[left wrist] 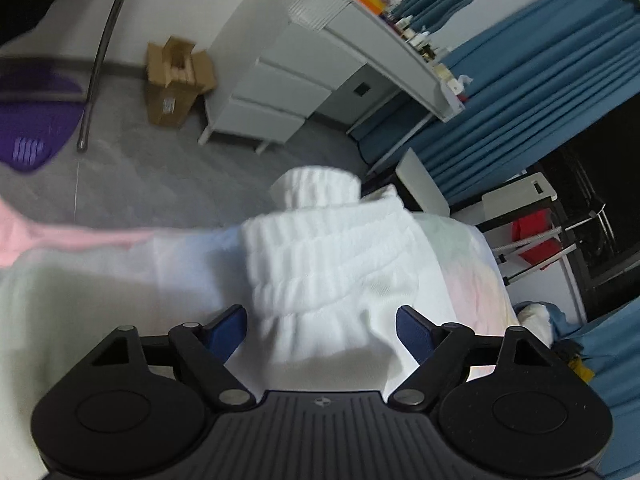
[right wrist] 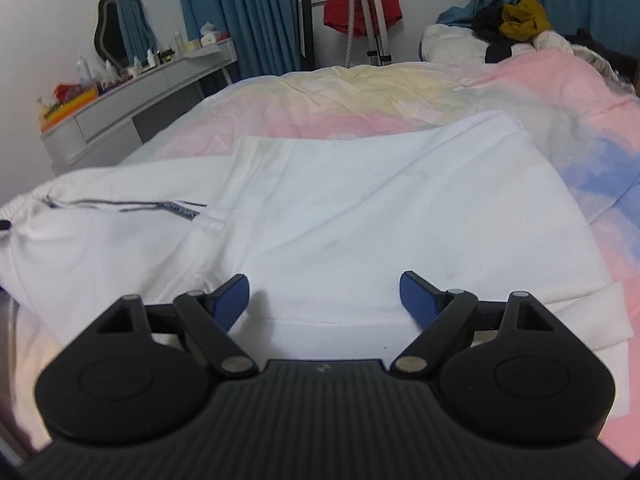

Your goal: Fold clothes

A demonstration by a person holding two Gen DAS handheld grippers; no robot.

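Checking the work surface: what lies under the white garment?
The white garment lies on a pastel pink, yellow and blue bed cover; what the cover hides cannot be seen.

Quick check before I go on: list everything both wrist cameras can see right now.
white garment: 1, white, spread on the bed; ribbed hem bunched before the left tool
bedspread: 1, pink, yellow and blue, under the garment
clothes pile: 1, mustard and dark, far end of the bed
dressing table: 1, grey, left of the bed, cluttered top
mirror: 1, dark frame, on the table
curtains: blue, by the window
cardboard box: 1, brown, on the floor
left tool: open
right tool: open, above the garment
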